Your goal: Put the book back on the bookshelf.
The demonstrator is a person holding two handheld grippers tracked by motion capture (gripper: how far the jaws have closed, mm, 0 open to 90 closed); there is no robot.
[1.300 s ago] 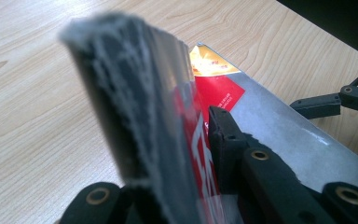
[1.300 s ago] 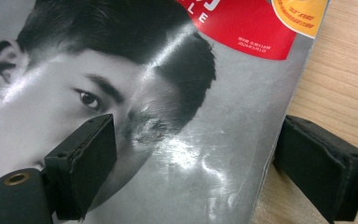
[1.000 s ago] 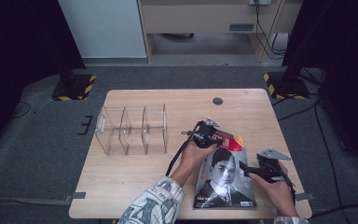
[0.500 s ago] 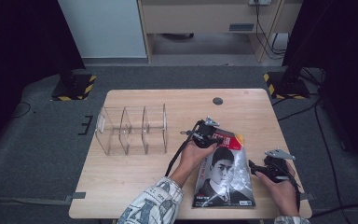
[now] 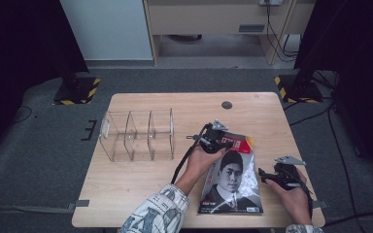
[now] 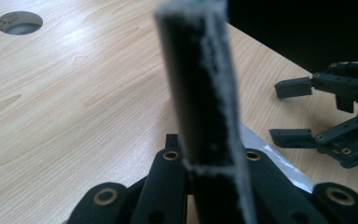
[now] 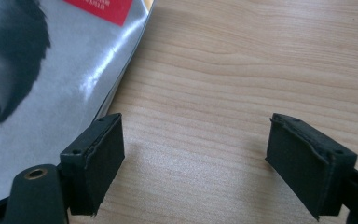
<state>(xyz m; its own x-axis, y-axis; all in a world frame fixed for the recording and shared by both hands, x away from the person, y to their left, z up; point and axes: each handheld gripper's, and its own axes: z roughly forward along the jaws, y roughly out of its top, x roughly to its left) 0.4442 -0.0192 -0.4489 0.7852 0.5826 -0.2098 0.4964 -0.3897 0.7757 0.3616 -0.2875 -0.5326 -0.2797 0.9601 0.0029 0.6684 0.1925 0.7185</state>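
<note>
Magazine (image 5: 233,182) first: it lies flat at the lower centre of the high view, near the table's (image 5: 141,194) front edge, its long axis running from that edge up and slightly right toward the far side, cover portrait facing up. At the lower right of the same view the right gripper (image 5: 268,175) sits just beside the magazine's right-hand long edge, released, its jaws spread wide; the right gripper view shows bare wood between them and the glossy cover (image 7: 51,79) lying to the left, the left jaw right at its border, so the magazine lies to that claw's left and a short sideways move would, I judge, bring the edge between the jaws. Higher up, at the centre of the frame, the left gripper (image 5: 223,141) is clenched on the magazine's far end by the red title band; the left gripper view shows that edge (image 6: 205,93) standing end-on between its jaws. Both hands are close, but the left one already has hold. Farther left, in the middle left of the high view, a clear acrylic divided organizer (image 5: 138,135) stands well apart from the magazine, its three compartments all empty.
</note>
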